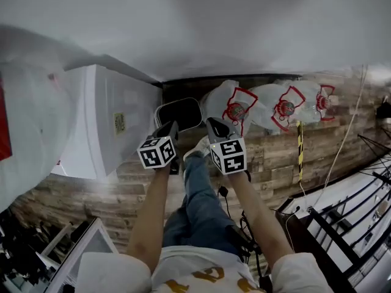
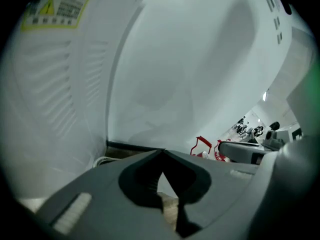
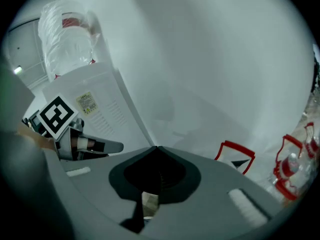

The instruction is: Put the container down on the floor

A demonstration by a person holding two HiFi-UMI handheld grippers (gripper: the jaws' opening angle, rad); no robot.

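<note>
The container (image 1: pixel 178 113), a dark bin with a pale rim, stands on the wooden floor (image 1: pixel 287 157) against the wall, beside a white appliance (image 1: pixel 104 118). My left gripper (image 1: pixel 173 126) hovers at the bin's near left rim and my right gripper (image 1: pixel 210 122) at its near right rim. I cannot tell if either touches it. In the left gripper view the left gripper (image 2: pixel 162 152) has its jaw tips together with nothing between them. The right gripper (image 3: pixel 156 148) looks the same in its own view. Neither gripper view shows the container.
Clear plastic bags with red prints (image 1: pixel 278 107) lie along the wall right of the bin. A white cord (image 1: pixel 342 142) and a black metal rack (image 1: pixel 360 206) are at the right. The person's leg and shoe (image 1: pixel 197 148) sit just behind the grippers.
</note>
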